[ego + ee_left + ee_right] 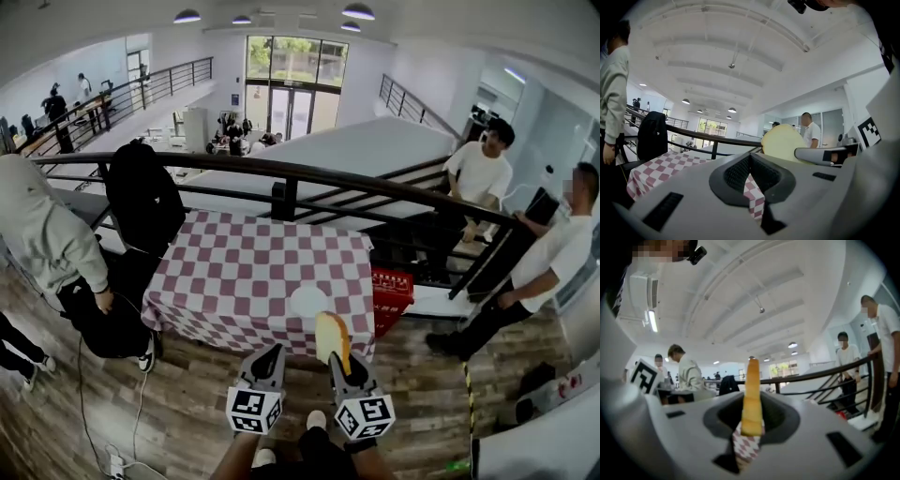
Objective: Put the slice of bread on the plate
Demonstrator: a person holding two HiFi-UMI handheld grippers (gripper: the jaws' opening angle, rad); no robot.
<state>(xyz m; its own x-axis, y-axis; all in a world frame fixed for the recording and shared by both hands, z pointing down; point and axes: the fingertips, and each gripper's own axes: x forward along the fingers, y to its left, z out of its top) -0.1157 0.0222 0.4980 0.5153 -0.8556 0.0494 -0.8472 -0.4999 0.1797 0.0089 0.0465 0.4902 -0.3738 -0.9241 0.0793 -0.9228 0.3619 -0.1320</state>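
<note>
A slice of bread (330, 337) with a brown crust stands upright on edge in my right gripper (337, 358), which is shut on it just in front of the table's near edge. In the right gripper view the bread (752, 394) rises edge-on from between the jaws of the right gripper (751, 428). A white plate (307, 300) lies near the front edge of the red-and-white checked table (234, 272), just beyond the bread. My left gripper (275, 356) hangs beside it, shut and holding nothing. From the left gripper (752, 187) the bread (783, 143) shows to the right.
A black railing (291, 178) runs behind the table, with a black jacket (141, 197) hung on it. A person in a grey hoodie (42, 234) stands at the left and two people in white shirts (478, 178) at the right. A red crate (392, 291) sits right of the table.
</note>
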